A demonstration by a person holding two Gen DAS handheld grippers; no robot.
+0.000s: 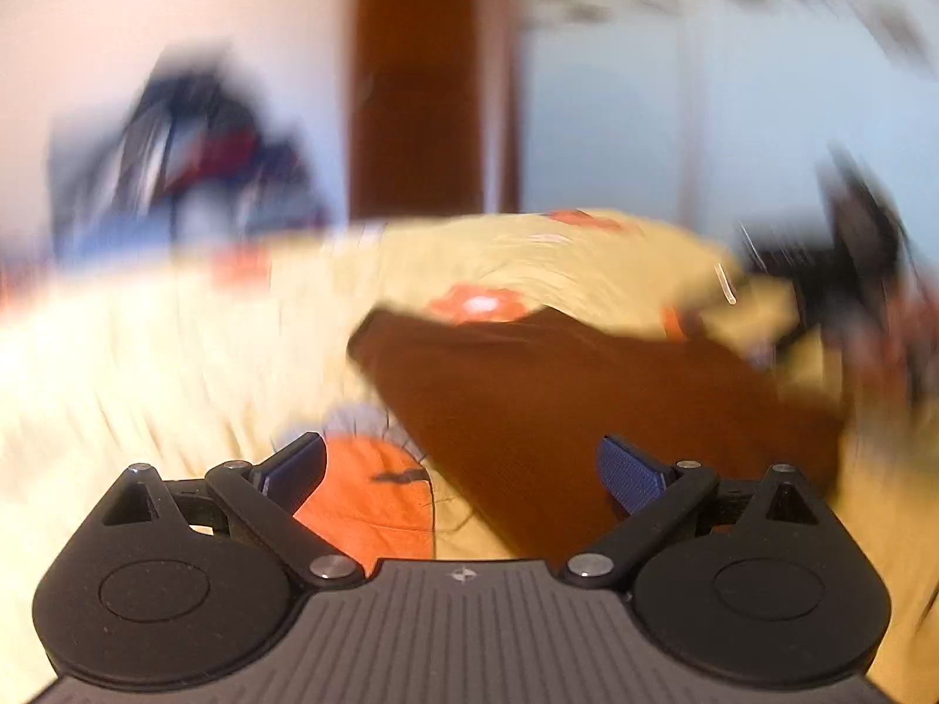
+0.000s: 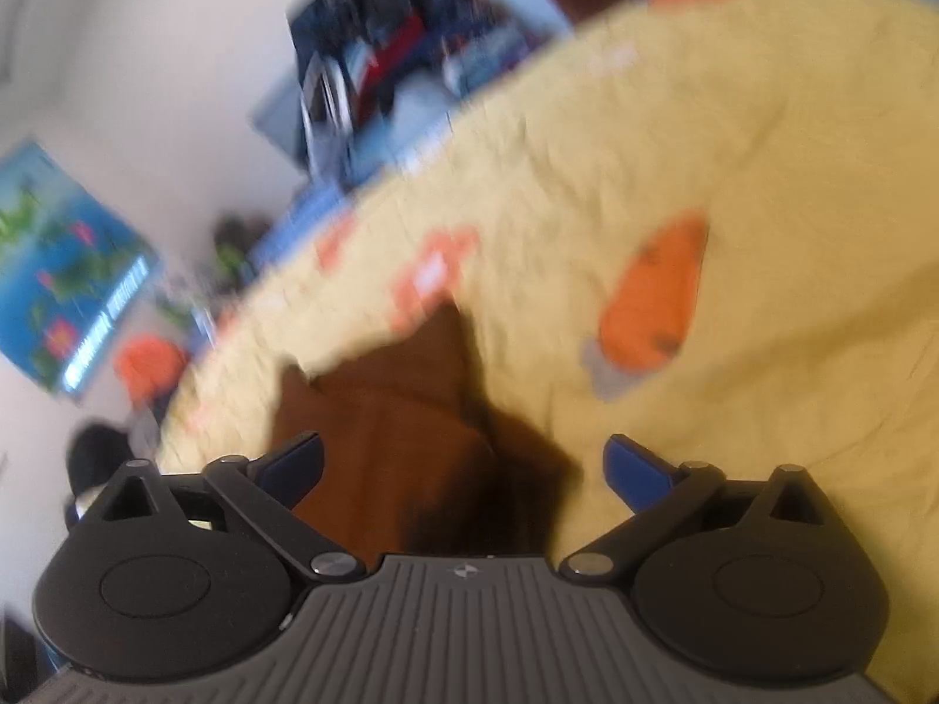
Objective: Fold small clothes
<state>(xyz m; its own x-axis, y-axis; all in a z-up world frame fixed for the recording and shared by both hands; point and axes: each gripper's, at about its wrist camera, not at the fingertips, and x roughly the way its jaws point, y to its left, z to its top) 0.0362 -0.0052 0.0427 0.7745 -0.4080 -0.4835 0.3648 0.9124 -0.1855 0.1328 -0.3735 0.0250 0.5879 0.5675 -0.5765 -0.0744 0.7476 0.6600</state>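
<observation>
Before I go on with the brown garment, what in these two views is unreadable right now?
- Brown garment: left wrist view, motion blur; type, seams and folds unreadable. Near edge hidden behind the left gripper, jaws apart.
- Brown garment in the right wrist view: near part hidden by the right gripper, jaws apart.
- Dark object: left wrist view, smeared; unidentifiable.
- Clothes pile: blurred; items indistinct.

No readable text in either view

The poster [image 2: 61,270] on the wall carries a white strip of lettering along its edge, too blurred to read; the right hand-held gripper [image 2: 463,472] body bears a small pale emblem, not legible; the left view is smeared throughout.
</observation>
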